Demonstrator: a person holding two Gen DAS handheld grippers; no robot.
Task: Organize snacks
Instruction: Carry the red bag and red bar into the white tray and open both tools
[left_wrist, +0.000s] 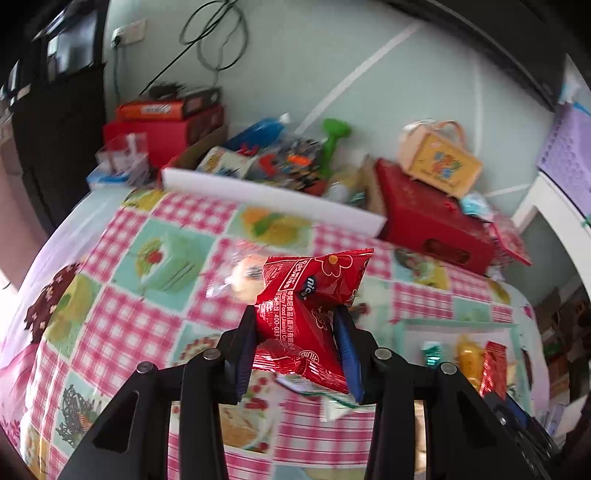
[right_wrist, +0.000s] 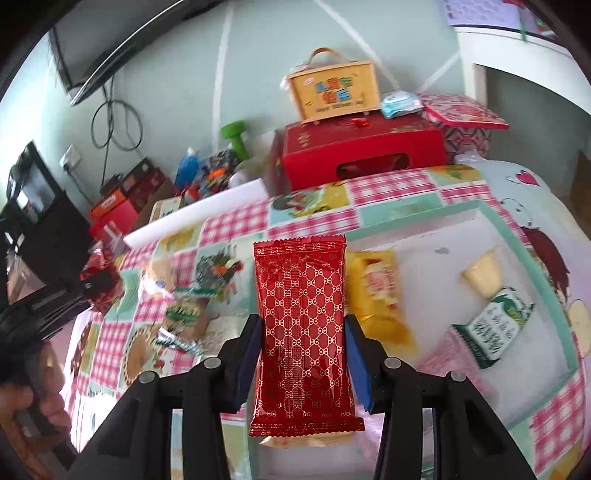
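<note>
Snacks: one red packet clamped in each gripper, above the checked tablecloth (right_wrist: 388, 184).
Left gripper (left_wrist: 297, 325) is closed tight on a crumpled red flower-print packet (left_wrist: 310, 295), lifted off the cloth. Right gripper (right_wrist: 303, 332) pinches a flat red patterned packet (right_wrist: 303, 325) beside the tray (right_wrist: 517, 236), which holds yellow (right_wrist: 376, 291), pale (right_wrist: 482, 273) and green-white (right_wrist: 491, 328) packets.

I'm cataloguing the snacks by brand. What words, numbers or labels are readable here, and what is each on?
"nic": white letters on a dark oval, cut off by a crease, on the red snack packet in the left gripper.
"400-083": a partial number on that packet.
Chinese print on that packet, the yellow handled box and the green-and-white packet: too blurred to read.
Patterned red packet: no words.
</note>
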